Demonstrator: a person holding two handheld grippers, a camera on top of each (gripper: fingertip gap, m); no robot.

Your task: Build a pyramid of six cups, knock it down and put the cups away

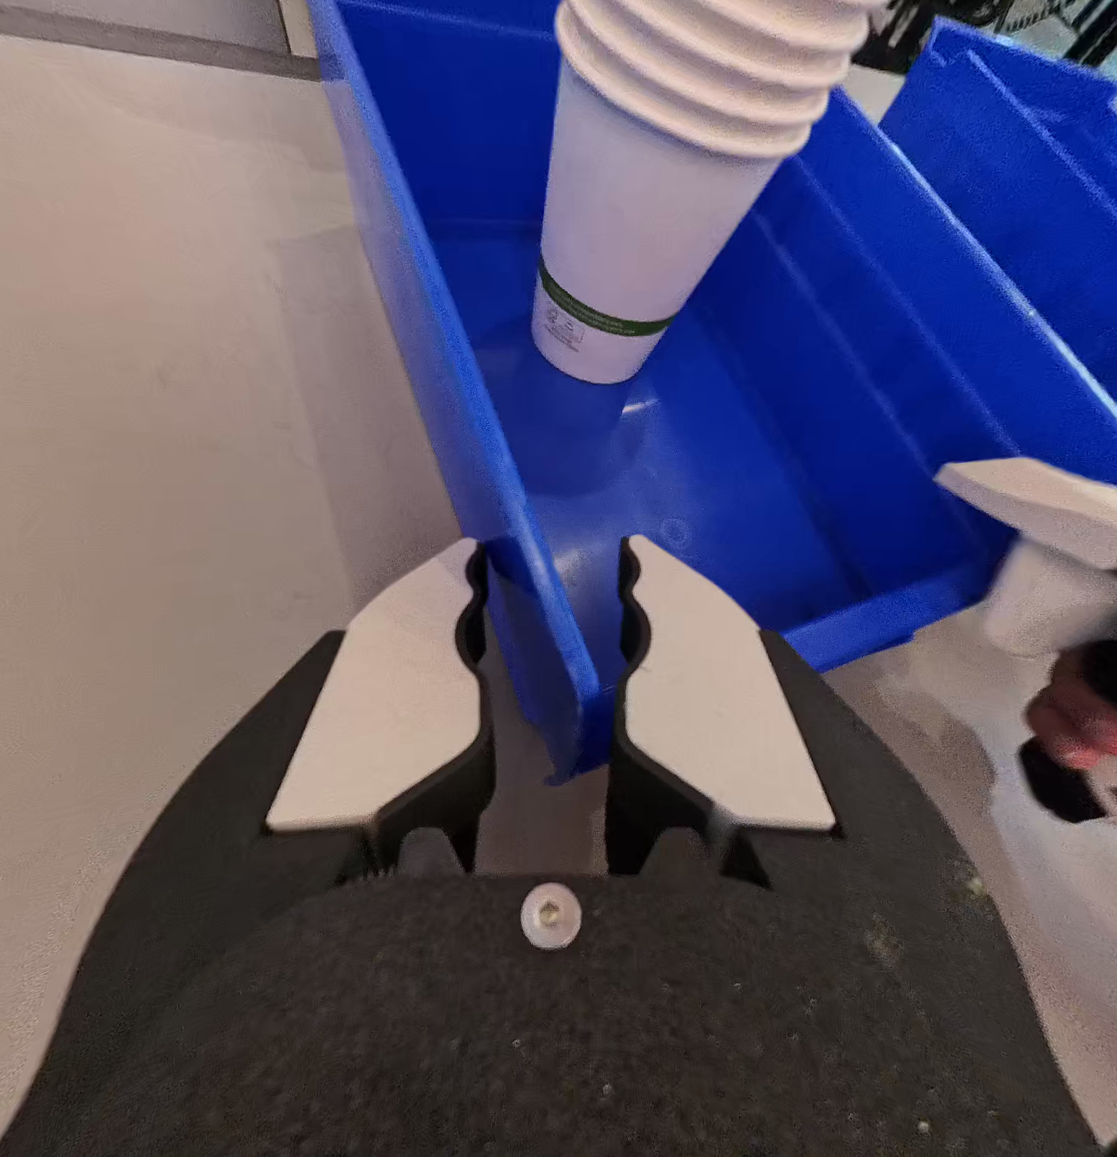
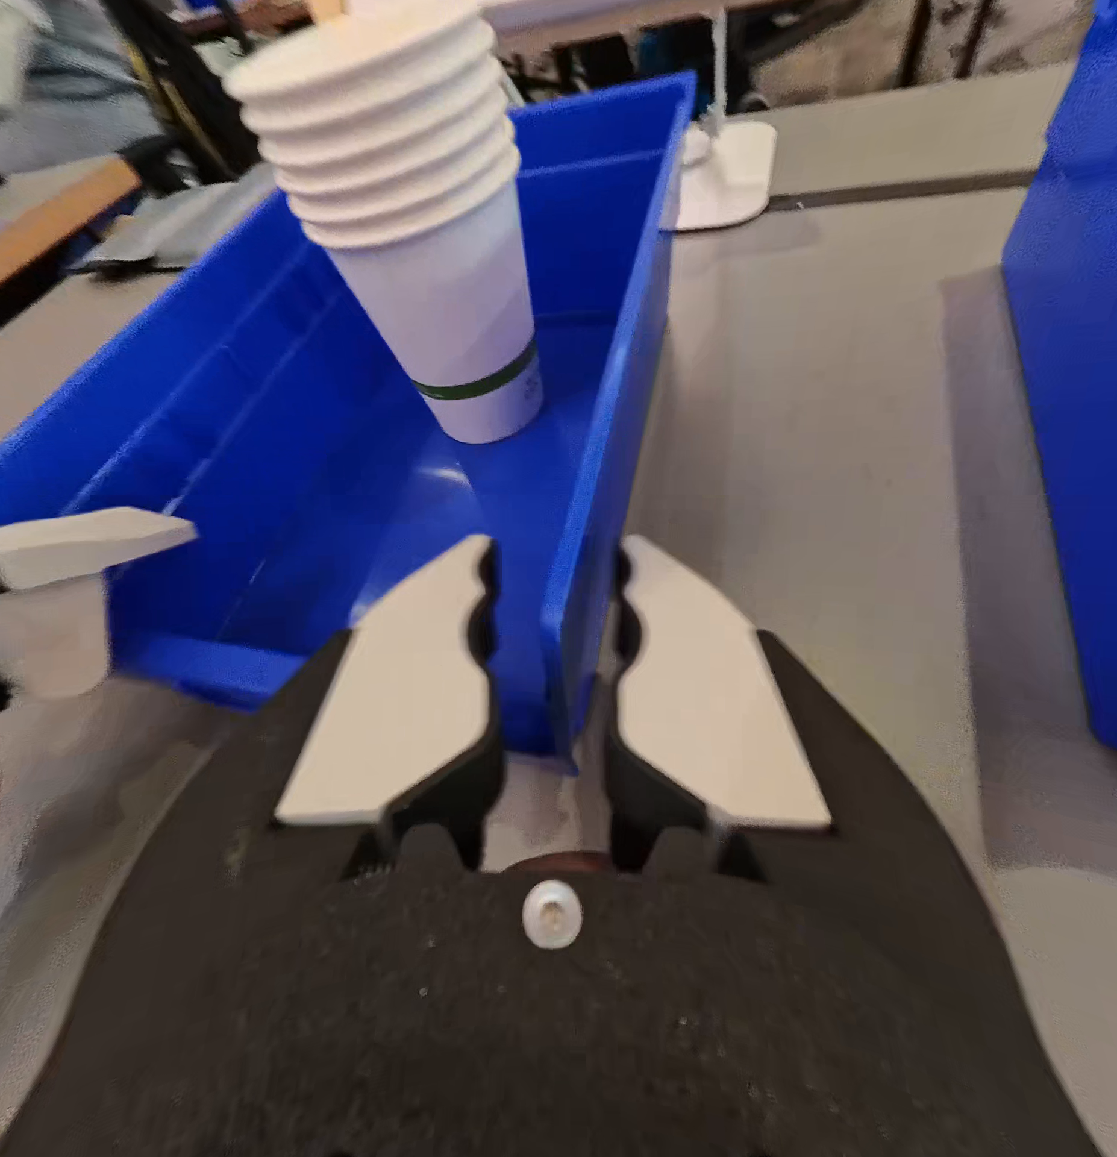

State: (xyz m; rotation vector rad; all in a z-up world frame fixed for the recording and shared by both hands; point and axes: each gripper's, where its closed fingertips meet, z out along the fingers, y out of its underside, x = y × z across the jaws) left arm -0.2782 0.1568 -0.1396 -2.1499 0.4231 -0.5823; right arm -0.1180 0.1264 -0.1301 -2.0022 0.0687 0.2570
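Inside the open blue plastic bin [image 1: 794,438] on the pale grey tabletop [image 1: 136,375] stood a nested stack of white paper cups [image 1: 637,219], upright near the far end. The left gripper [image 1: 550,626] straddled the bin's left side wall at its near corner, jaws narrowly parted around the wall; whether they pinched it I cannot tell. The right gripper [image 2: 556,626] did likewise on the right wall. Judging by this, the cups were either just stored or about to be fetched; next, the bin likely needs a steady two-sided move.
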